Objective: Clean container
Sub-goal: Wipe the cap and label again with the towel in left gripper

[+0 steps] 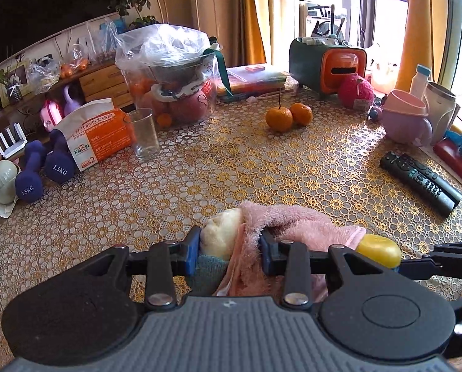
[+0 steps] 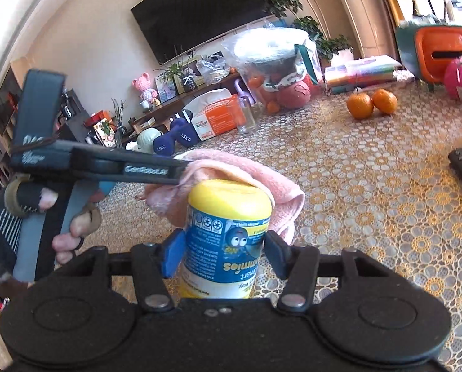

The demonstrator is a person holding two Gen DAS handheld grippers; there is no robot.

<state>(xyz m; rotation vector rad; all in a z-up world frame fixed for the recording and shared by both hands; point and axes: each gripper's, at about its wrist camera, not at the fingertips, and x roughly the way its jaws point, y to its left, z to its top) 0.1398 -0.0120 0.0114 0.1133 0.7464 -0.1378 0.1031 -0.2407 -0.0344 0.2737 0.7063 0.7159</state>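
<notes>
The right gripper (image 2: 221, 252) is clenched around a yellow-lidded container (image 2: 228, 241) with a blue printed label, its two blue pads pressing the label's sides. The container is held upside down relative to this camera, so its label text reads inverted and its yellow end points away from the gripper.

The left gripper (image 1: 229, 248) is clenched on a bunched pink towel (image 1: 293, 223), with a cream patch and a bit of blue-green cloth squeezed between its blue pads. Seen from the right wrist, the left gripper reaches in from the left side, and the towel is draped over the far yellow end of the container, touching it. A person's hand (image 2: 73, 232) grips the left tool's handle at the lower left.

Both grippers sit above a surface (image 1: 231, 167) covered in gold floral lace. Ahead of the left gripper stand an empty glass (image 1: 144, 133), two oranges (image 1: 288, 116), and, off to the right, a black remote (image 1: 420, 181).
</notes>
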